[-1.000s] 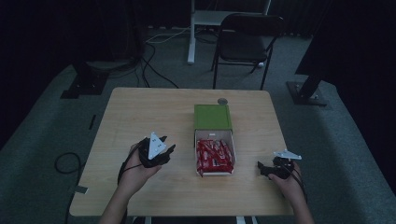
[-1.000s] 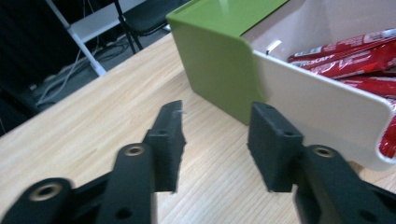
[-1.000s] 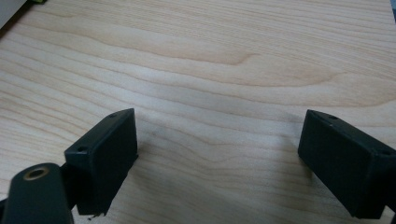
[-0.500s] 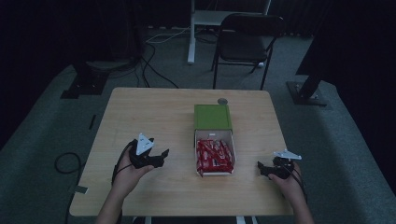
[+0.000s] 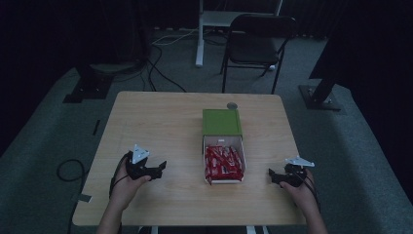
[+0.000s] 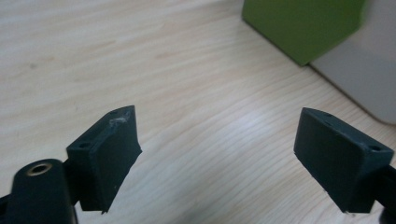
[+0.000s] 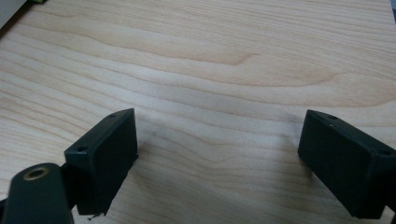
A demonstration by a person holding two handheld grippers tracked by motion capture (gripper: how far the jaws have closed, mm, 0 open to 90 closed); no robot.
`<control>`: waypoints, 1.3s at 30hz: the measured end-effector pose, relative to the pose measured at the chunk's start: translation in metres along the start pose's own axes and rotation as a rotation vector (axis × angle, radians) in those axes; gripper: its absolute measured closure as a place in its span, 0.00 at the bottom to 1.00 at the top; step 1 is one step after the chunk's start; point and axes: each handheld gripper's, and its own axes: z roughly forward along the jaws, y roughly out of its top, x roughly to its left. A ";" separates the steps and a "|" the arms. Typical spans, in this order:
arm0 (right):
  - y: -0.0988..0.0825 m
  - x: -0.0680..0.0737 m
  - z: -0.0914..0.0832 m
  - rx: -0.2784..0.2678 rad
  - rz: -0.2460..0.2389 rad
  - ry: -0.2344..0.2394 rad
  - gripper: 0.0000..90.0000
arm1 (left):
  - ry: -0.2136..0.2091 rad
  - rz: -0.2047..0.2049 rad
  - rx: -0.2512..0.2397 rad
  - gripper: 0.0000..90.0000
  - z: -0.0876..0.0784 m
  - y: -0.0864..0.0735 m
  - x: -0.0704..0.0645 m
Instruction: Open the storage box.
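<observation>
Box (image 5: 222, 146) sitting at the table (image 5: 160, 117) centre, drawer pulled out toward six o'clock, packed with red wrappers (image 5: 223, 163); green sleeve toward twelve. Looking light and thin-walled, probably cardboard, so likely denting under a hard squeeze; taking it by the sleeve's two long sides seeming safest. Left gripper (image 5: 158, 168) resting at nine o'clock of the box, well apart; right gripper (image 5: 273, 176) at four o'clock.

Left gripper view: jaws having just been opening, standing wide apart over bare wood, nothing between; green sleeve (image 6: 303, 25) at one o'clock, pale drawer wall (image 6: 369, 79) at three.

Right gripper view: jaws spread wide, gripping nothing, hovering over plain tabletop.
</observation>
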 end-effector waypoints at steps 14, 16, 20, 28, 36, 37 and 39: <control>0.000 0.000 0.000 0.000 -0.001 0.000 0.13 | 0.080 -0.078 0.075 0.12 -0.001 -0.029 0.029; 0.000 0.000 0.000 0.000 0.000 0.000 0.13 | 0.093 -0.078 0.087 0.12 -0.001 -0.032 0.032; 0.000 0.000 0.000 0.000 0.000 0.000 0.13 | 0.105 -0.090 0.100 0.12 -0.001 -0.037 0.036; 0.000 0.000 0.000 0.000 -0.001 0.000 0.12 | 0.140 -0.113 0.116 0.12 -0.002 -0.046 0.049; 0.000 0.000 0.000 0.000 0.000 0.001 0.12 | 0.166 -0.127 0.137 0.12 -0.001 -0.051 0.054; 0.000 0.000 0.000 0.001 0.000 0.000 0.12 | 0.169 -0.129 0.136 0.12 -0.001 -0.051 0.054; 0.000 0.000 0.000 0.000 0.000 0.001 0.12 | 0.169 -0.131 0.138 0.12 -0.001 -0.052 0.054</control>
